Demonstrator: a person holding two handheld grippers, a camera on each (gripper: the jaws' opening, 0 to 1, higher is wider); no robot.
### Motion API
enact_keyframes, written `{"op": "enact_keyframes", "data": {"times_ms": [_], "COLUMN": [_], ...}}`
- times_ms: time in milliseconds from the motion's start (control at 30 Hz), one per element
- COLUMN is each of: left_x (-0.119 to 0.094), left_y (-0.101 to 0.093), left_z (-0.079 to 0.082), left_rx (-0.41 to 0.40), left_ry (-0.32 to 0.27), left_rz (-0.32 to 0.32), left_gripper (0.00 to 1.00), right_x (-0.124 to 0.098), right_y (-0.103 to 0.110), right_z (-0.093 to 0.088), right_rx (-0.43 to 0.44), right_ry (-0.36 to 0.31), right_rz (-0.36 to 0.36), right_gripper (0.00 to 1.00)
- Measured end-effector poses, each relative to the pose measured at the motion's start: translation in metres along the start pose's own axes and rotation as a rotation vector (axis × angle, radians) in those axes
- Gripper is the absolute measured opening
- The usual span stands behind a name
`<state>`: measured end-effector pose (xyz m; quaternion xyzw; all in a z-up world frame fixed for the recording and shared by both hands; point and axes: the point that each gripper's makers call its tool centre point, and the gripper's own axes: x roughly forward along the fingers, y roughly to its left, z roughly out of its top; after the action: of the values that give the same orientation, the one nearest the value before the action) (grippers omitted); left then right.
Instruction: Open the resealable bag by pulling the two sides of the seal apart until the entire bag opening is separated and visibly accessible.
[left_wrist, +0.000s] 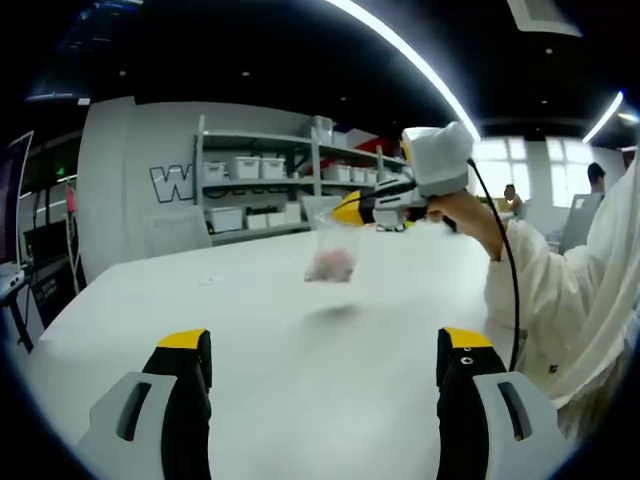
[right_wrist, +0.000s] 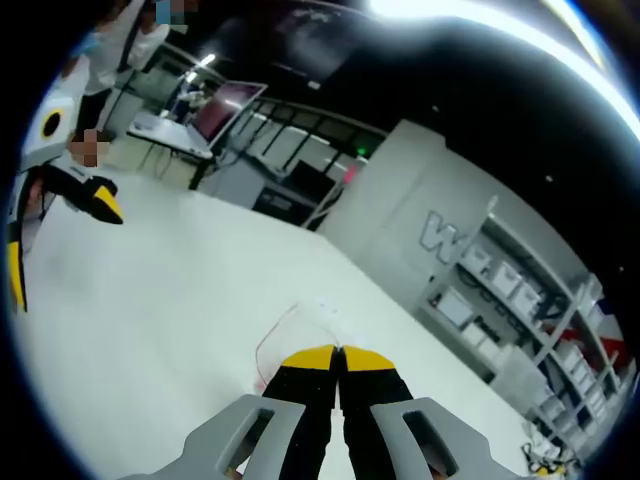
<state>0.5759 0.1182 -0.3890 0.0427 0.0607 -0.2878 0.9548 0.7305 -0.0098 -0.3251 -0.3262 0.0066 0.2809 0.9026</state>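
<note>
- Jaws of the right hand-held gripper (right_wrist: 338, 362) press together on the top edge of the resealable bag (left_wrist: 332, 247), so it hangs clear above the white worktop (left_wrist: 250, 330), its seal presented for a pull.
- Left hand-held gripper (left_wrist: 325, 365) waits well short of the bag, jaws wide apart, likely ready to take the opposite lip.
- Pinkish contents weigh the bag's bottom down.

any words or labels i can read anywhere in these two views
"W": a large outlined letter on the grey wall, also seen in the right gripper view; the letters after it are hidden behind the shelving.
Storage bins on the shelves: no label is readable, too small.
Resealable bag held up by the right gripper: no print can be made out, blurred.
</note>
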Motion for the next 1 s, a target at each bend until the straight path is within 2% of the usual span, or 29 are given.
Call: {"op": "enact_keyframes", "data": {"times_ms": [300,733,1000], "left_x": [0.000,0.002,0.001], "left_y": [0.001,0.000,0.001], "left_z": [-0.001,0.000,-0.001], "left_rx": [-0.001,-0.001,-0.005], "left_ry": [0.003,0.008,0.009], "left_rz": [0.005,-0.003,-0.001], "left_gripper": [0.92,0.91,0.91], "right_x": [0.011,0.022,0.035], "right_y": [-0.007,-0.018,-0.024], "right_z": [-0.009,-0.003,-0.006], "right_rx": [0.014,0.021,0.018], "right_ry": [0.020,0.010,0.027], "right_rz": [-0.005,-0.018,-0.021], "right_gripper": [0.00,0.00,0.00]}}
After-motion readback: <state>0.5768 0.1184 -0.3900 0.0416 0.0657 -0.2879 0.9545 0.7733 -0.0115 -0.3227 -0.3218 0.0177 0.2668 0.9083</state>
